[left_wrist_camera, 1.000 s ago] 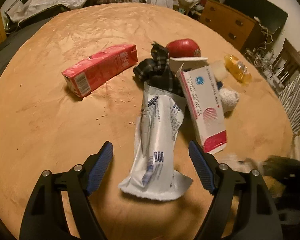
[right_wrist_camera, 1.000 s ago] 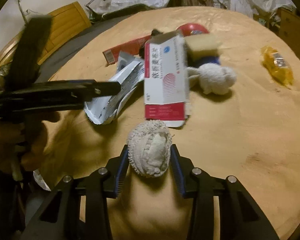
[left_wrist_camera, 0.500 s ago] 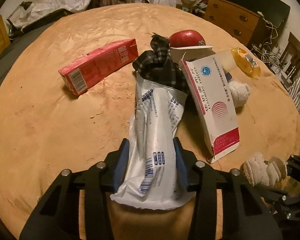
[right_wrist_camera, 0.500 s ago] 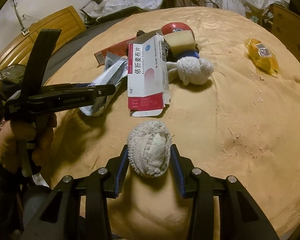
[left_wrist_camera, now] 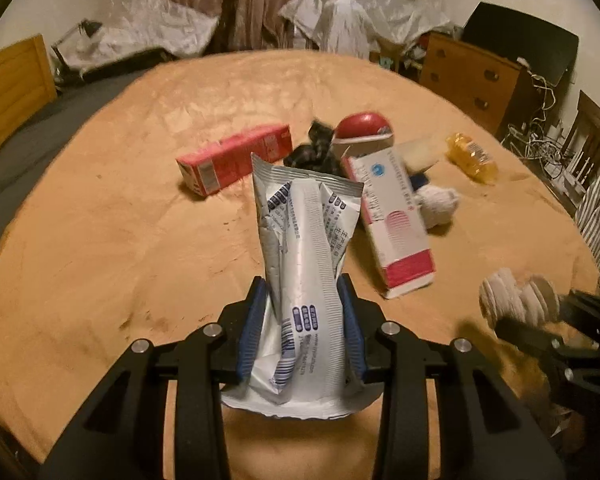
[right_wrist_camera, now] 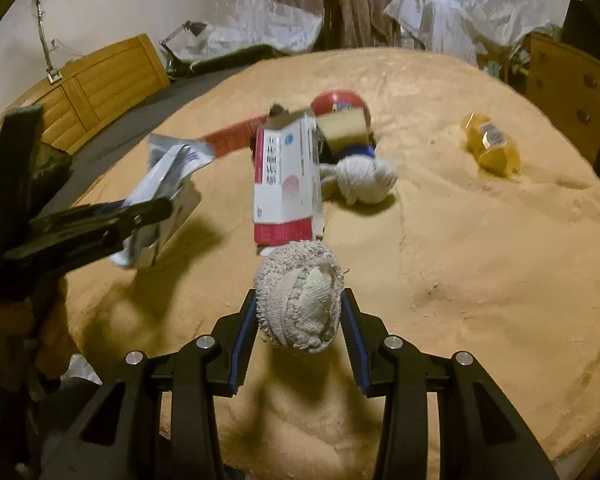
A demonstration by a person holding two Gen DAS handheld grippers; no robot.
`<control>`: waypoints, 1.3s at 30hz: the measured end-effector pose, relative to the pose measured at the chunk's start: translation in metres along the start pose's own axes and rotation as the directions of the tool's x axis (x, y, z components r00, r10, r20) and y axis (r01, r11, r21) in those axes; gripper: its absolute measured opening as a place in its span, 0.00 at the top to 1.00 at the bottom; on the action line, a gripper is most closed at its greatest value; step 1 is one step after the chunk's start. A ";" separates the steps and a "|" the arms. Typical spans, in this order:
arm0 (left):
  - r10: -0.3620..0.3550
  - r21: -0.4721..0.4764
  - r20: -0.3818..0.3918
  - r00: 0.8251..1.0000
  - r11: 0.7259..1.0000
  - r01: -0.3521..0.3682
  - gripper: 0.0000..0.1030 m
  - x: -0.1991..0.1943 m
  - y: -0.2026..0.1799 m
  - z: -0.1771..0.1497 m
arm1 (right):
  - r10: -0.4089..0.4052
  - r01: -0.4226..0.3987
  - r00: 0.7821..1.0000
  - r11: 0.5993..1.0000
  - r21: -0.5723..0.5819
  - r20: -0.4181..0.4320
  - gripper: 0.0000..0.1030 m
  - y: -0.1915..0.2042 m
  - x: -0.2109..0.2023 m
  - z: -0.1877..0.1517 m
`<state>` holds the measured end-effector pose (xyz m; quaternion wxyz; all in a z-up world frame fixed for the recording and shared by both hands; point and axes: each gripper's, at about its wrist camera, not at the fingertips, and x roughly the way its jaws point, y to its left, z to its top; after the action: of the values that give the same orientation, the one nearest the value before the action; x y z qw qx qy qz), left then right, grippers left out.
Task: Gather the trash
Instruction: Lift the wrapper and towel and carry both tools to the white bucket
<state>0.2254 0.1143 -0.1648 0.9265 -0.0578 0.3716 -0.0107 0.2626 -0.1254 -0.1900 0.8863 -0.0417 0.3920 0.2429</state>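
Note:
A crumpled white wrapper with blue print (left_wrist_camera: 304, 240) stands upright between the blue pads of my left gripper (left_wrist_camera: 302, 292). The jaws are closing and the pads press its lower half, holding it off the tan blanket (left_wrist_camera: 100, 240). The right wrist view shows the same wrapper (right_wrist_camera: 168, 168) in the left gripper (right_wrist_camera: 156, 208) at the left, a hand below it. My right gripper (right_wrist_camera: 298, 304) is shut on a balled-up grey-white cloth (right_wrist_camera: 300, 280), carried above the blanket. That cloth ball (left_wrist_camera: 508, 300) also shows at the right edge of the left wrist view.
On the blanket lie a white-and-red carton (left_wrist_camera: 392, 232), a red carton (left_wrist_camera: 236, 160), a dark plaid cloth (left_wrist_camera: 316, 152), a red round object (left_wrist_camera: 362, 124), a sponge (left_wrist_camera: 416, 156), a white sock ball (left_wrist_camera: 438, 204) and a yellow packet (left_wrist_camera: 470, 156). Wooden drawers (left_wrist_camera: 472, 76) stand beyond.
My left gripper closed around the wrapper and lifted it off the blanket. Both grippers drew back and up from the pile; the right kept hold of the cloth ball.

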 end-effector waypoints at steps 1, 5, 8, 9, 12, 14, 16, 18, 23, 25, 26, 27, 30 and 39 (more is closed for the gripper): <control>0.003 0.007 0.020 1.000 1.000 -0.003 0.66 -0.010 -0.006 -0.002 | -0.003 0.003 1.000 1.000 -0.002 0.017 0.59 0.001 -0.007 0.000; 0.017 0.030 0.095 0.995 0.999 -0.020 0.66 -0.044 -0.028 -0.008 | -0.028 0.030 0.995 0.999 -0.012 0.099 0.59 0.003 -0.038 0.001; 0.034 0.041 0.156 0.987 0.998 -0.041 0.66 -0.067 -0.046 -0.010 | -0.051 0.054 0.987 0.998 -0.018 0.154 0.59 0.005 -0.062 0.001; 0.042 0.045 0.175 0.984 0.998 -0.051 0.66 -0.073 -0.051 -0.010 | -0.057 0.061 0.983 0.998 -0.016 0.174 0.59 0.004 -0.072 0.000; 0.053 0.060 0.234 0.971 0.996 -0.069 0.66 -0.093 -0.066 -0.012 | -0.083 0.087 0.968 0.996 -0.007 0.236 0.59 0.006 -0.099 -0.003; 0.063 0.052 0.269 0.961 0.995 -0.080 0.66 -0.105 -0.074 -0.012 | -0.099 0.105 0.958 0.994 -0.005 0.270 0.59 0.008 -0.115 -0.005; 0.075 0.041 0.307 0.949 0.995 -0.091 0.66 -0.117 -0.081 -0.012 | -0.115 0.121 0.942 0.993 0.001 0.315 0.59 0.010 -0.134 -0.006; 0.085 0.033 0.336 0.938 0.994 -0.102 0.66 -0.127 -0.088 -0.014 | -0.132 0.138 0.924 0.990 0.008 0.359 0.59 0.014 -0.151 -0.008; 0.113 0.009 0.414 0.903 0.992 -0.128 0.66 -0.149 -0.102 -0.017 | -0.162 0.176 0.887 0.984 0.009 0.433 0.59 0.025 -0.183 -0.014; 0.121 0.005 0.429 0.895 0.991 -0.137 0.66 -0.154 -0.105 -0.017 | -0.166 0.181 0.878 0.983 0.011 0.448 0.59 0.028 -0.193 -0.016; 0.121 0.003 0.430 0.895 0.991 -0.136 0.65 -0.155 -0.105 -0.016 | -0.168 0.182 0.875 0.983 0.013 0.454 0.59 0.028 -0.197 -0.017; 0.124 -0.002 0.432 0.893 0.991 -0.136 0.65 -0.156 -0.105 -0.016 | -0.171 0.185 0.869 0.983 0.016 0.465 0.59 0.029 -0.202 -0.019; 0.131 -0.005 0.439 0.889 0.990 -0.143 0.65 -0.158 -0.106 -0.016 | -0.170 0.185 0.863 0.983 0.017 0.476 0.59 0.031 -0.208 -0.019; 0.125 -0.004 0.434 0.892 0.991 -0.137 0.65 -0.159 -0.107 -0.015 | -0.159 0.175 0.866 0.985 0.012 0.473 0.59 0.031 -0.211 -0.017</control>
<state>0.1027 0.0169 -0.0539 0.9851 -0.0209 0.1596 0.0600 0.1157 -0.1871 -0.0473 0.9719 -0.0291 0.1552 0.1743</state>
